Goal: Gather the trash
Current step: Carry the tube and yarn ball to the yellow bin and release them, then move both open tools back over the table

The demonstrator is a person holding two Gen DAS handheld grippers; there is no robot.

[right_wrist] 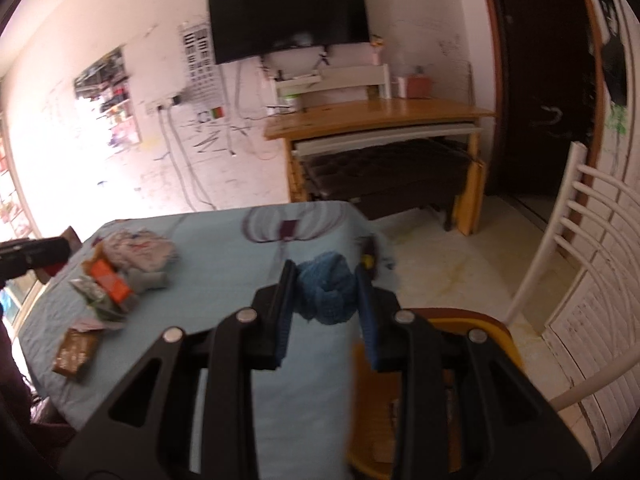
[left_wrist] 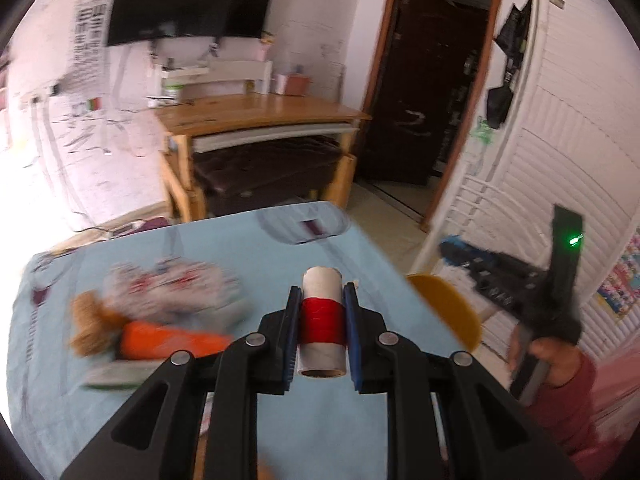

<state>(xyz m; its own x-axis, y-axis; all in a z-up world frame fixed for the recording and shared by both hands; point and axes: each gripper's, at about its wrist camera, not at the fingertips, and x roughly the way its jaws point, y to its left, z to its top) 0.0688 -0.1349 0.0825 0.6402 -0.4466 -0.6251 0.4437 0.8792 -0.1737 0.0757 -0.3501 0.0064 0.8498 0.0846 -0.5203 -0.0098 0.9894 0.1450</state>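
Note:
My left gripper [left_wrist: 322,300] is shut on a cardboard tube with a red band [left_wrist: 322,320], held above the light-blue tablecloth [left_wrist: 224,256]. My right gripper [right_wrist: 326,280] is shut on a crumpled blue wad [right_wrist: 328,294] near the table's right edge, above a yellow bin [right_wrist: 472,324]. The bin's rim also shows in the left wrist view [left_wrist: 448,300]. More trash lies on the left of the table: an orange packet [right_wrist: 110,280], a crumpled white printed wrapper [right_wrist: 138,254], a green-white wrapper [right_wrist: 92,292] and a brown packet [right_wrist: 76,354].
A white slatted chair [right_wrist: 580,248] stands right of the bin. A wooden desk [right_wrist: 380,118] with a dark bench under it stands against the far wall below a TV [right_wrist: 288,16]. A dark doorway [left_wrist: 432,80] is at the back right.

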